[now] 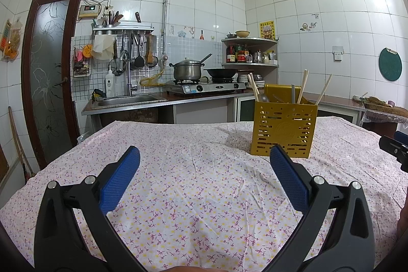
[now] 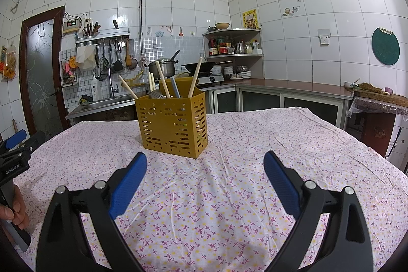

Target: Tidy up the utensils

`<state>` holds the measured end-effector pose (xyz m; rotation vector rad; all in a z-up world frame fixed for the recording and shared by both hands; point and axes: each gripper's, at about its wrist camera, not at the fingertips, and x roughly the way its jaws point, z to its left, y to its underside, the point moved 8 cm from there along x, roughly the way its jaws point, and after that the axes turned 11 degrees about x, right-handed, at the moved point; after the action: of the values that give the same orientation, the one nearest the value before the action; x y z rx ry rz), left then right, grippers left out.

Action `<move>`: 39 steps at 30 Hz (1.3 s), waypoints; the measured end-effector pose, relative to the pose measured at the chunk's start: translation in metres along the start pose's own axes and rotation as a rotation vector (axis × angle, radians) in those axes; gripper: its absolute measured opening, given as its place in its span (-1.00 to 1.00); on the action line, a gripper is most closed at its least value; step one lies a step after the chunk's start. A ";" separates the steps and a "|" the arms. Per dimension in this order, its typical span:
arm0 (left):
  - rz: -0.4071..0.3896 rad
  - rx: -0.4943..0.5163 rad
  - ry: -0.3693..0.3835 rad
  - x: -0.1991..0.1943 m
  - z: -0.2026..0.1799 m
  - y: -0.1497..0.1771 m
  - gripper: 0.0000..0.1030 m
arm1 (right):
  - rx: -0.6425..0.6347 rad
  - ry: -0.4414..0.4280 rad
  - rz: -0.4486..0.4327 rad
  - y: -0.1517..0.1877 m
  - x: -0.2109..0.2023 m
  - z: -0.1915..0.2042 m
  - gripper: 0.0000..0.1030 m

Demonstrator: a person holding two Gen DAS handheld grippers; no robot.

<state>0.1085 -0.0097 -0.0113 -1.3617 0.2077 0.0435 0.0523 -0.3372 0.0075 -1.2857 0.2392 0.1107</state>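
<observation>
The left gripper (image 1: 204, 157) hovers above the floral tablecloth (image 1: 178, 195), jaws spread wide with nothing between the blue pads (image 1: 121, 177). A yellow perforated utensil holder (image 1: 284, 130) stands upright ahead and to the right, containing chopsticks (image 1: 303, 86) and what appears to be a spoon (image 1: 264, 98). Part of the right gripper (image 1: 394, 148) enters at the right edge.

A mustard-yellow utensil holder (image 2: 173, 124) stood upright on the floral tablecloth, a boxy plastic caddy with rows of slotted holes in its walls and a taller back panel. In the right wrist view it sat at about 11 o'clock from centre; in the left wrist view, at 2 o'clock. Pale wooden chopsticks (image 2: 195, 77) leaned out of it at differing angles, some tilting left, others right. A grey handle (image 2: 176, 87) and metal utensils (image 2: 155, 94) rose among them.
</observation>
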 end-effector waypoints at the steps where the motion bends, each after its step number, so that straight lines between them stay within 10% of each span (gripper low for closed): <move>1: -0.001 0.000 0.000 0.000 0.000 0.000 0.91 | 0.000 0.000 0.000 0.000 0.000 0.000 0.76; 39: 0.009 -0.008 0.015 0.002 -0.002 0.000 0.91 | 0.000 -0.001 0.001 -0.001 0.000 -0.001 0.77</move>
<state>0.1104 -0.0117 -0.0118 -1.3693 0.2262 0.0421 0.0525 -0.3379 0.0082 -1.2855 0.2395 0.1121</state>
